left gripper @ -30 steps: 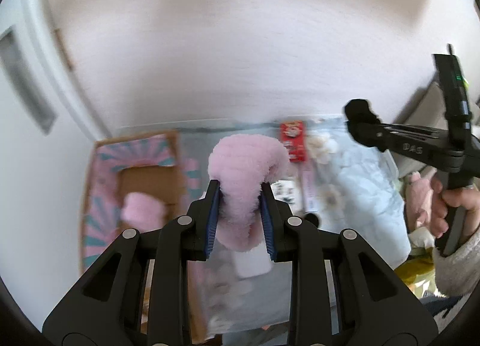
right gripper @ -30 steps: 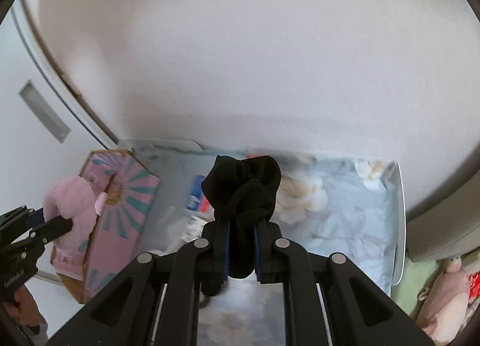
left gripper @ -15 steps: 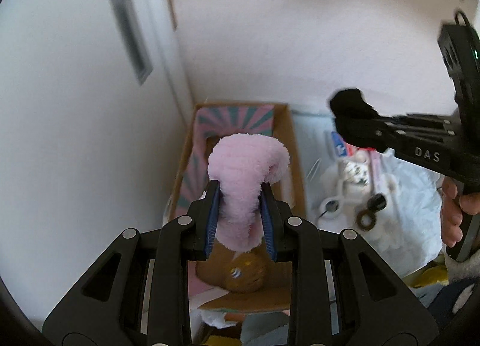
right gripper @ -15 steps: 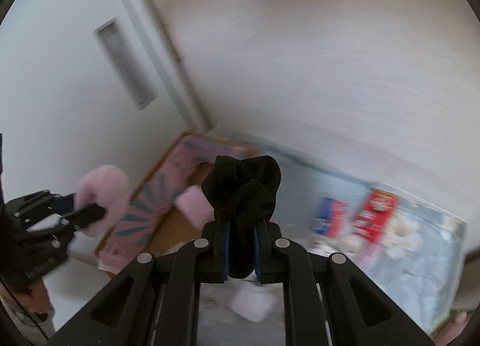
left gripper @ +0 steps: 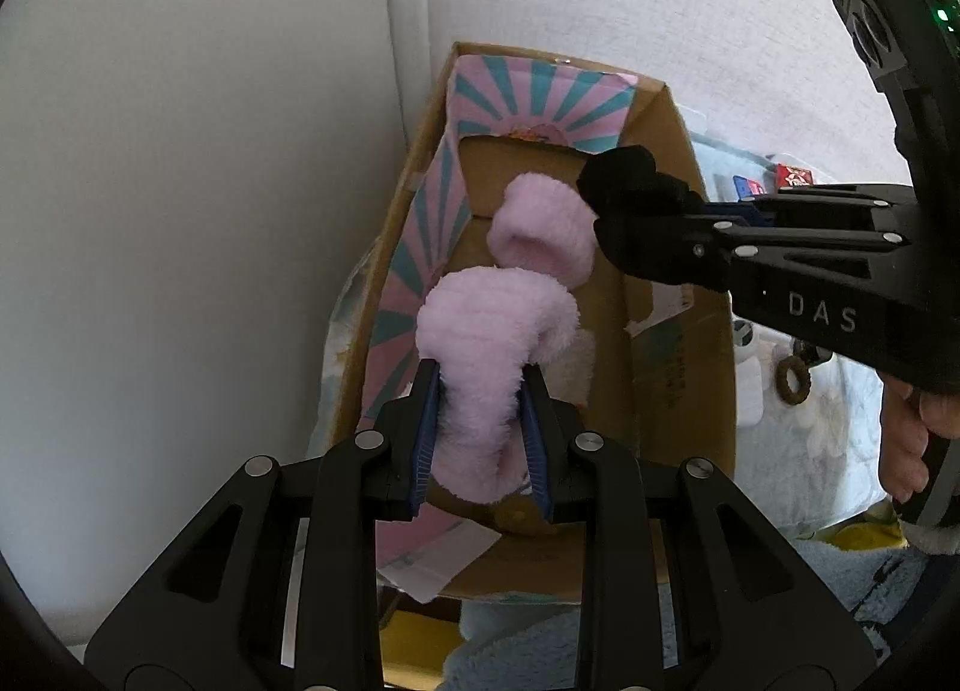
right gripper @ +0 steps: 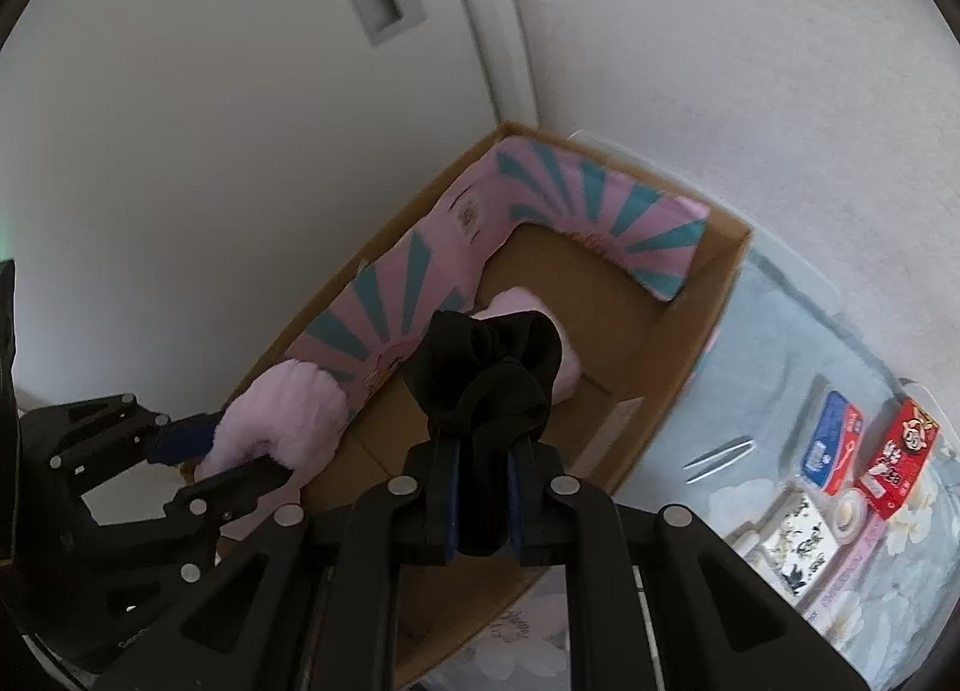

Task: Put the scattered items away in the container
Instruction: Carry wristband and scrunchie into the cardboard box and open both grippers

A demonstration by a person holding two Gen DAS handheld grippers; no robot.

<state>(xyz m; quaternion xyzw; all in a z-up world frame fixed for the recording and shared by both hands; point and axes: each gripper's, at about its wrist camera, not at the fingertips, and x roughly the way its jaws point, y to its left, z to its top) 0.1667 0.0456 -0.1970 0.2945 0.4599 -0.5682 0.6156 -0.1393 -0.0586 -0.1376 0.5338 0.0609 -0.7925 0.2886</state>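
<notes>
My left gripper (left gripper: 480,391) is shut on a fluffy pink band (left gripper: 495,331) and holds it over the near end of the cardboard box (left gripper: 672,151), which has a pink and teal striped liner. It also shows in the right wrist view (right gripper: 288,409). My right gripper (right gripper: 480,445) is shut on a black scrunchie (right gripper: 486,361) and holds it above the box's middle; the scrunchie shows in the left wrist view (left gripper: 624,175). A second pink band (left gripper: 540,223) lies inside the box.
The box (right gripper: 708,295) stands against a white wall and door frame. To its right, on a pale blue floral cloth (right gripper: 780,367), lie a red packet (right gripper: 900,451), a blue packet (right gripper: 837,439), tweezers (right gripper: 720,451) and other small items.
Both grippers have swung left from above the cloth to above the box, each still holding its item. The box now fills the middle of both views.
</notes>
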